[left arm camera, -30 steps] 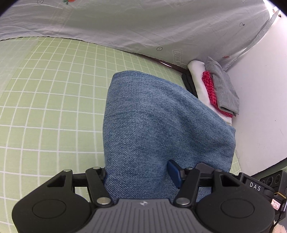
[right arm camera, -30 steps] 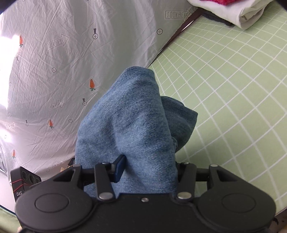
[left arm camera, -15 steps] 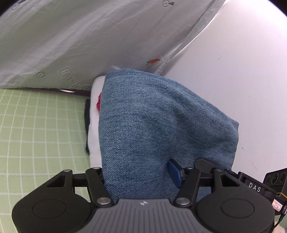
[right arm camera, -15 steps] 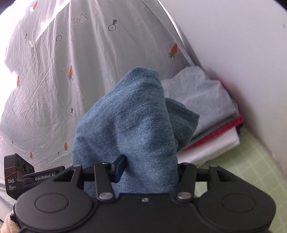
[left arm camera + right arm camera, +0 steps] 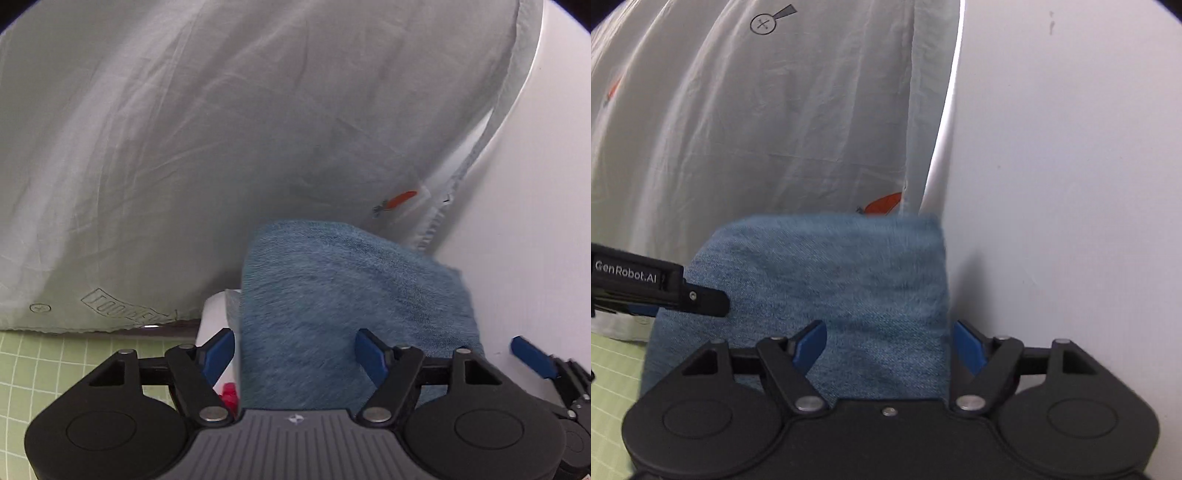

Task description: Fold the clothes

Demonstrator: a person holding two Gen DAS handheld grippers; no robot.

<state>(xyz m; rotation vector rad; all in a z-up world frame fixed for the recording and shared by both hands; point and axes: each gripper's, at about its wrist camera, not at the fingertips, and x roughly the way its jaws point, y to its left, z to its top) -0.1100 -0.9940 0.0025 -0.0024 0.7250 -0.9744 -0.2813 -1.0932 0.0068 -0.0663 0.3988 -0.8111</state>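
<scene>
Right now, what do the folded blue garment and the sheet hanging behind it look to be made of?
Folded blue garment: likely denim, matte, with fine diagonal twill lines and a faded, heathered blue. Hanging sheet: thin woven fabric, probably cotton or a blend, matte off-white, finely creased, with small printed motifs.

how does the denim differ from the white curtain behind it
The denim is plain blue, thick and folded into a block; the curtain is thin, wrinkled white, printed with carrots and hanging. The denim sits between the open right gripper; the curtain is untouched. Both are cloth.

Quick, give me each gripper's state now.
Left gripper: open, folded denim between its fingers.
Right gripper: open, same denim between its fingers.
</scene>
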